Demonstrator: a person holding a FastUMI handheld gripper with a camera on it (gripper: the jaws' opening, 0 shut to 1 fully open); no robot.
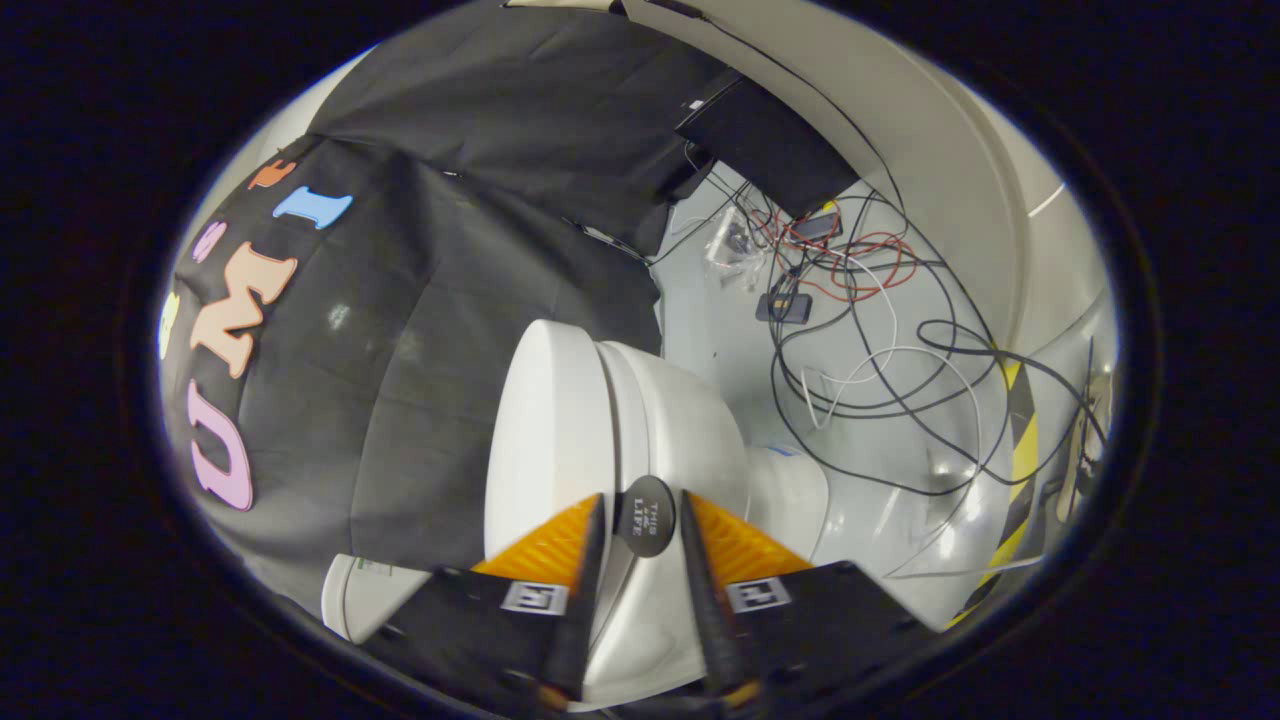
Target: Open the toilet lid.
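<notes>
- Now the hand-held two-finger gripper (643,520) stands a narrow way open, its two orange ribbed fingers (545,545) set either side of a small round black tab (646,515) with white lettering.
- Each finger tip lies just beside the tab; whether either pad actually presses on it cannot be told.
- That tab sits on the edge of the white plastic toilet lid (545,430), which reaches from the fingers toward 11 o'clock and looks lifted, tilted off the parts beneath it.
- Just past the tab, toward 1 o'clock, lies the white rounded seat and bowl of the toilet (685,420).
- At 8 o'clock from the fingers, low beside the left one, lies a white cylindrical object (365,595), partly hidden.
- Behind the lid, from 9 to 12 o'clock, hangs the black cloth wall (440,300) of the booth.
- Toward 2 o'clock, well beyond the toilet, a tangle of black, white and red cables (880,350) is spread over the pale grey floor (720,330).
- A flat black box (770,145) sits further off at 1 o'clock, near the cables.
- A yellow-and-black striped tape strip (1022,450) runs along the floor at 3 o'clock.
</notes>
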